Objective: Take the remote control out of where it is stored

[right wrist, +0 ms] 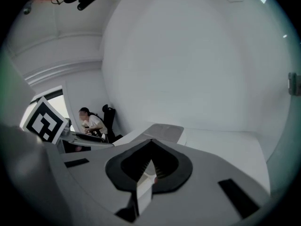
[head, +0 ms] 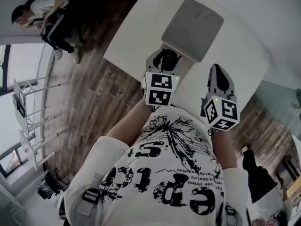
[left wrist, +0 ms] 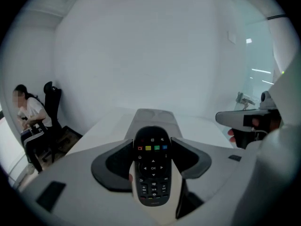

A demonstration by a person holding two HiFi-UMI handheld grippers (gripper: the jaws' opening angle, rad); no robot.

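Though the white table ran off the frame at its far side, the head view showed the flat grey case lying on it; what lay inside the case you could not see; from above, the remote control was only a dark patch between jaws. You held both grippers over the table's near side, pointing forward and down; your left gripper pinched the remote control between its pads, outside the case and just short of it; your right gripper had its jaws pressed together on nothing.
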